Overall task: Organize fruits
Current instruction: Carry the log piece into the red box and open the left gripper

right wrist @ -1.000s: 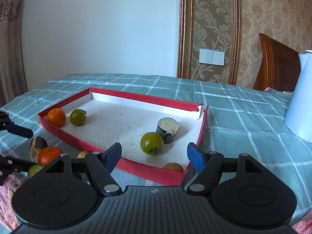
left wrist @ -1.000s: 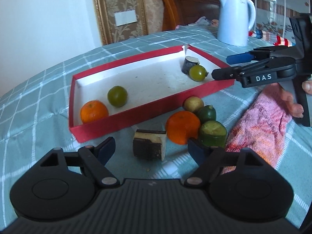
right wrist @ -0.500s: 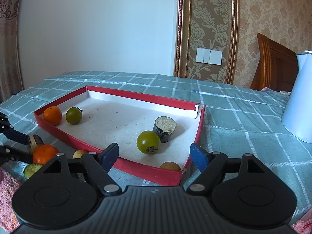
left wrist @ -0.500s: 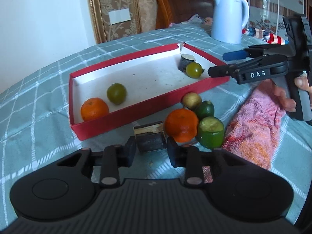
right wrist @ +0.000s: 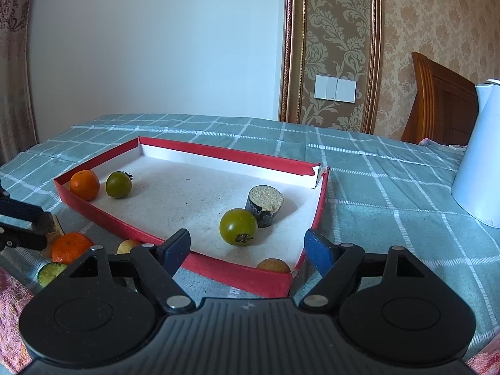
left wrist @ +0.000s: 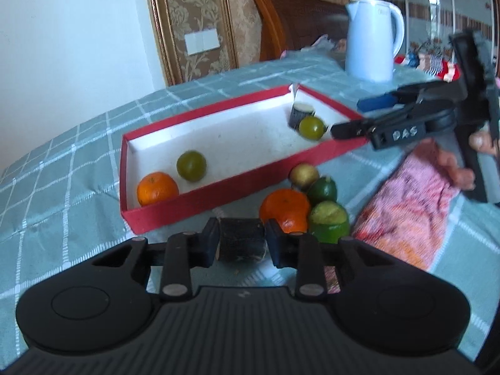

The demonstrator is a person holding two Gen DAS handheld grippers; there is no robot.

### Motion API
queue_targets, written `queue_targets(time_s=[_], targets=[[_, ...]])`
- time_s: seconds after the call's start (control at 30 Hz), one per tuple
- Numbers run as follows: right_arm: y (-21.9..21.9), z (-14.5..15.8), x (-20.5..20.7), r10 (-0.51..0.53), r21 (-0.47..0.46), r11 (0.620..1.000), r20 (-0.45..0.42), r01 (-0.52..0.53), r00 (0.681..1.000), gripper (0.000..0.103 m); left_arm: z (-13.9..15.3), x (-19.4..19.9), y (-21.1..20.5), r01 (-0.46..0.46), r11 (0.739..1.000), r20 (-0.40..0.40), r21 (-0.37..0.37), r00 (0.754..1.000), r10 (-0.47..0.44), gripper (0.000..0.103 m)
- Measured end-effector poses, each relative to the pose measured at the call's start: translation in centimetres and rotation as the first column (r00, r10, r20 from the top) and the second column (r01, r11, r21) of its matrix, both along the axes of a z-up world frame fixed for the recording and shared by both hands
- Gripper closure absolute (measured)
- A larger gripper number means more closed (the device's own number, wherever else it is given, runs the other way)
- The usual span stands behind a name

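A red tray [left wrist: 200,198] with a white floor holds an orange [left wrist: 157,188], a green fruit [left wrist: 191,165], a dark cut chunk [left wrist: 300,113] and a green tomato [left wrist: 311,127]. My left gripper [left wrist: 241,240] is shut on a dark cut fruit chunk [left wrist: 240,243] just in front of the tray. Beside it lie an orange [left wrist: 285,209], a cut green fruit [left wrist: 329,222], a green fruit [left wrist: 322,189] and a yellowish fruit [left wrist: 303,175]. My right gripper [right wrist: 247,248] is open and empty, above the tray's near right corner [right wrist: 290,278], close to the tomato [right wrist: 238,227].
A white kettle [left wrist: 372,39] stands behind the tray on the checked teal cloth [left wrist: 62,168]. A pink towel [left wrist: 406,215] lies right of the loose fruits. A small yellowish fruit [right wrist: 273,265] sits in the tray's near corner. A wooden headboard [right wrist: 437,106] is at the back.
My left gripper closed on the dark chunk and now holds it. The right gripper has shifted slightly and stays open over the tray's corner.
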State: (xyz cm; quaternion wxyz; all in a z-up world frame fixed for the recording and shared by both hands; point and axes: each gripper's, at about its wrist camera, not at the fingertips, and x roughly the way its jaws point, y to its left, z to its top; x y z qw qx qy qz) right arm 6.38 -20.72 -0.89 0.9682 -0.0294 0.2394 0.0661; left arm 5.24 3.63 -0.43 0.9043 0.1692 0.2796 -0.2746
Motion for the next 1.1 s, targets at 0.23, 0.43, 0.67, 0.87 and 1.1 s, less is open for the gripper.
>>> queue_targets(time_s=[0.23, 0.43, 0.67, 0.87, 1.1], targets=[[0.0, 0.1, 0.0, 0.002, 0.002, 1.000, -0.003, -0.002, 1.000, 0.023, -0.6, 0.2, 0.3, -0.019, 1.000, -0.028, 0.014, 0.999, 0.020, 0.065], [0.1, 0.1, -0.1, 0.003, -0.003, 1.000, 0.000, -0.003, 1.000, 0.023, -0.9, 0.4, -0.1, -0.037, 0.999, -0.030, 0.017, 0.999, 0.037, 0.073], [0.1, 0.1, -0.1, 0.004, -0.001, 1.000, 0.002, -0.004, 1.000, 0.023, -0.3, 0.1, -0.1, -0.059, 0.998, -0.007, -0.013, 0.998, 0.059, 0.073], [0.0, 0.1, -0.2, 0.005, -0.001, 1.000, 0.006, -0.005, 1.000, 0.023, 1.1, 0.0, 0.1, -0.074, 0.996, 0.019, -0.052, 0.997, 0.075, 0.073], [0.1, 0.1, -0.3, 0.008, -0.005, 1.000, 0.008, -0.008, 1.000, 0.023, 2.2, 0.7, -1.2, -0.052, 0.997, 0.044, -0.053, 0.998, 0.054, 0.074]])
